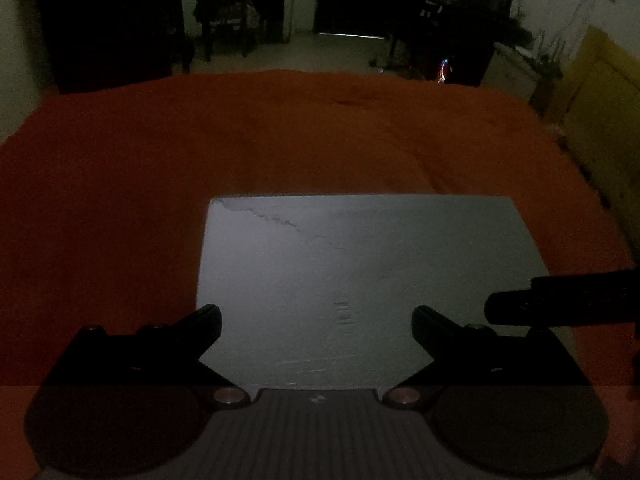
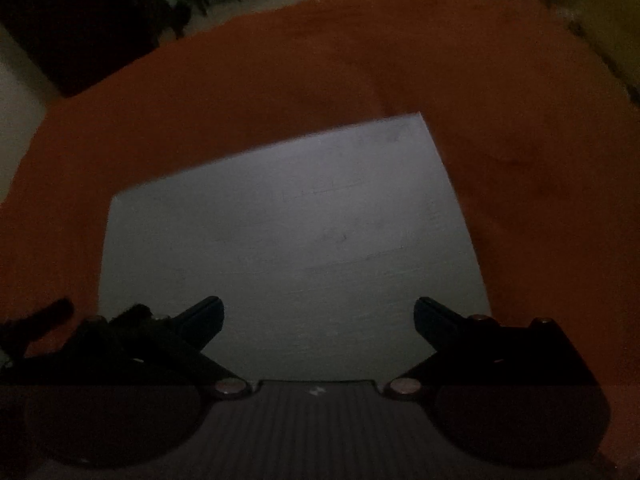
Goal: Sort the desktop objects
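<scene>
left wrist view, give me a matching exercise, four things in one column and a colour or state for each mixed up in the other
Things:
1. cloth
2. flat board
3. left tongs
4. chair

Colour or state:
A. open, holding nothing
B. orange-red, spread over the surface
C. dark, standing on the floor at the back
D. grey, lying flat on the cloth

Pairs: 1-B, 2-D, 3-A, 4-C

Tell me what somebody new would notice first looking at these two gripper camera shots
The eye goes first to the pale grey board, a flat rectangle lying on the orange cloth that covers the table, directly ahead of both grippers. Next come the left gripper and the right gripper, both open and empty above the board's near edge. Behind lies a dim room with a dark chair at the far wall.
</scene>
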Motion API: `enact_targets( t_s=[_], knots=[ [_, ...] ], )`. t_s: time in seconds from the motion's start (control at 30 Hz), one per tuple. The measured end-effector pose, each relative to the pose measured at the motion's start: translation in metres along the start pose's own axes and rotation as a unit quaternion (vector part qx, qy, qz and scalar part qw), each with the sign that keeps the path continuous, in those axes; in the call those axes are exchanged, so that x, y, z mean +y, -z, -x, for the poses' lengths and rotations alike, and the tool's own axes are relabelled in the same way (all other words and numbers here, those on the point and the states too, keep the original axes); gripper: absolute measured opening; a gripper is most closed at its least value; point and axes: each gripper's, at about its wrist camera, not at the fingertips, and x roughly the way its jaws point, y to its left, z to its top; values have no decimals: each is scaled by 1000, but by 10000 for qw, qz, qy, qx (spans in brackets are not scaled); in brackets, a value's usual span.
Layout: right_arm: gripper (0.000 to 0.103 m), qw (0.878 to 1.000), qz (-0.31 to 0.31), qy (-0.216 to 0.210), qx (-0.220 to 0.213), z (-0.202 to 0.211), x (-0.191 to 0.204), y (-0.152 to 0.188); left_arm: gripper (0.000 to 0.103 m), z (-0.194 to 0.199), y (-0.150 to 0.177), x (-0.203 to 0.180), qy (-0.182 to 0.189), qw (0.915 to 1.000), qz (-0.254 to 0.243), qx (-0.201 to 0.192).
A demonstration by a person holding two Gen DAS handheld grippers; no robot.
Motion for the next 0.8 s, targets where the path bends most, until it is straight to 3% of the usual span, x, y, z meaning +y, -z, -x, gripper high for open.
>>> enact_targets(
  t_s=[0.1, 0.3, 0.47, 0.8],
  knots=[
    [103, 9999, 102, 36, -85, -4, -1, 7, 102, -3, -4, -10, -261, 9991, -314, -70],
    [103, 9995, 187, 262, 58, 0, -11, 14, 102, -12, 0, 7, -463, 9980, 103, 418],
    [103, 9991, 174, 303, 250, 0, -9, 10, 103, -17, 1, 3, -423, 9970, 1, 656],
    [103, 9982, 178, 368, 440, 13, 6, 10, 103, -18, 1, 2, -559, 9965, 85, 614]
  ],
)
